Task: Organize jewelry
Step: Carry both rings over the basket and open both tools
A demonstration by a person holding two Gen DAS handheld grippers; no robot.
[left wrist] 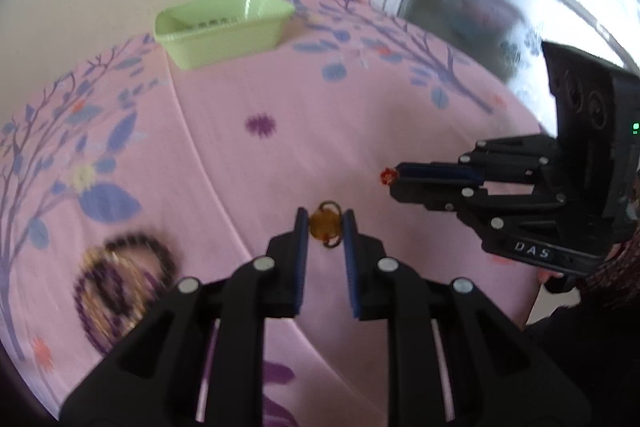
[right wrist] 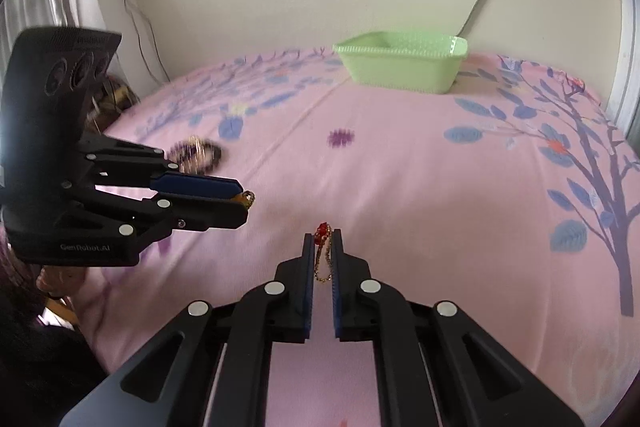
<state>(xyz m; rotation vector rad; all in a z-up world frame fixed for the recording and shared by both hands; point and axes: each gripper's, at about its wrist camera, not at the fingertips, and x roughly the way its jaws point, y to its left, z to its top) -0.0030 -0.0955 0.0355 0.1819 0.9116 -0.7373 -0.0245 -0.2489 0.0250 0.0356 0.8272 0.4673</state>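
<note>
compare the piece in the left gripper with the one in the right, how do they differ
The amber piece in the left gripper is a round yellow-brown stone with small wire loops; the red piece in the right gripper is a smaller red bead with a thin gold chain hanging below it. The amber piece fills the gap between the pads; the red piece sits at the very fingertips. Both are pinched and held above the pink sheet.

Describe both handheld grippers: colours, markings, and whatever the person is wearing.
Both are matte black linkage frames with silver rivets and blue finger pads. The left gripper reads "GenRobot.AI" on its side; the right gripper reads "DAS" and shows a green light. A dark knitted sleeve shows behind it.
</note>
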